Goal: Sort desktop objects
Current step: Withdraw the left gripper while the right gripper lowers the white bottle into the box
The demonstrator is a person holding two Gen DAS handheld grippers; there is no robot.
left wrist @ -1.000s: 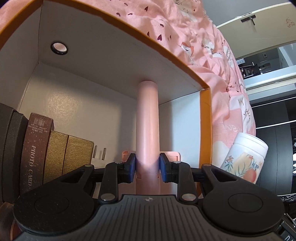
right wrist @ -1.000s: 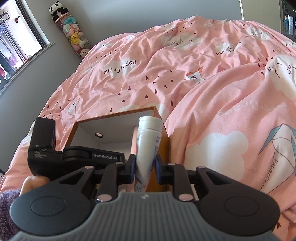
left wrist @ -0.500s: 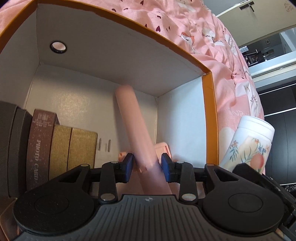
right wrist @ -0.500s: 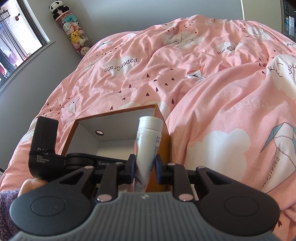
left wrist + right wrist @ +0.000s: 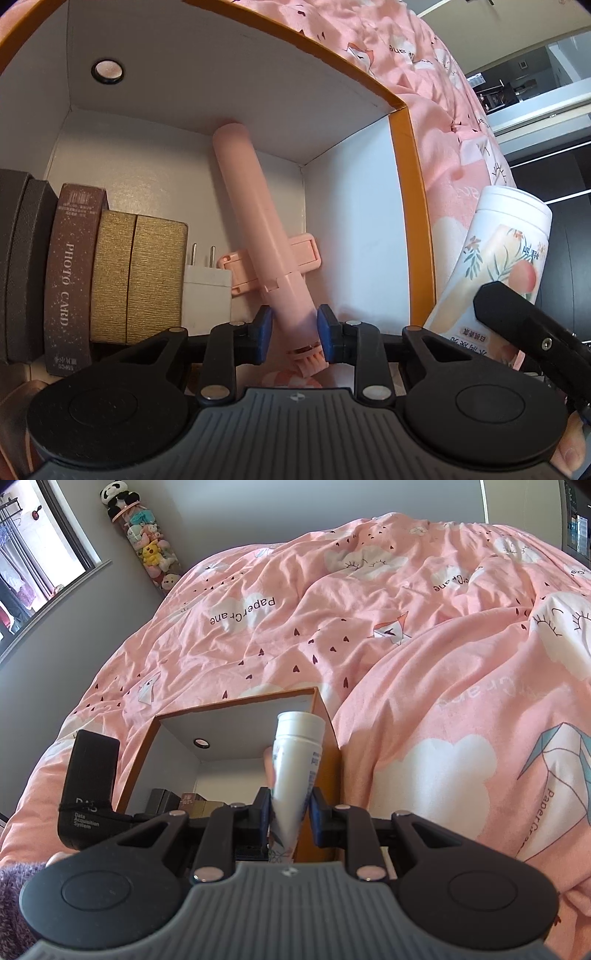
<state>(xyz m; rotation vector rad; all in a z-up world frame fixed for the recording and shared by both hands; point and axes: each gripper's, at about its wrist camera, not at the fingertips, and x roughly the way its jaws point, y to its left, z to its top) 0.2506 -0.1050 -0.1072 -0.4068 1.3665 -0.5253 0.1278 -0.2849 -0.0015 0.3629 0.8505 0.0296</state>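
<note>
Left tongs (image 5: 291, 334): blue pads stand on either side of the lower end of a pink tube-shaped object (image 5: 258, 236), but a slight gap shows on each side, so the grip reads as released; the tube leans up and to the left, its top resting against the back wall of the orange-rimmed white box (image 5: 413, 206). A toothed pink end of the tube shows just below the pads. Inside the box, standing in a row along the left: a dark case (image 5: 18, 266), a brown "PHOTO CARD" box (image 5: 70, 280), two gold boxes (image 5: 136, 280), a white plug adapter (image 5: 207, 295) with prongs up, and a pink rectangular clip piece (image 5: 306, 253) behind the tube. A round hole (image 5: 107, 71) sits in the box's rear wall. Right tongs (image 5: 290, 814): clenched on a white tube with floral print (image 5: 295, 771), cap end up, held upright just outside the box's right wall; the same tube appears at the right edge of the left wrist view. The box lies on a bed covered by a pink "PaperCrane" duvet (image 5: 424, 627). A clear column of plush toys (image 5: 147, 542) stands against the grey wall beside a window (image 5: 33, 554).
</note>
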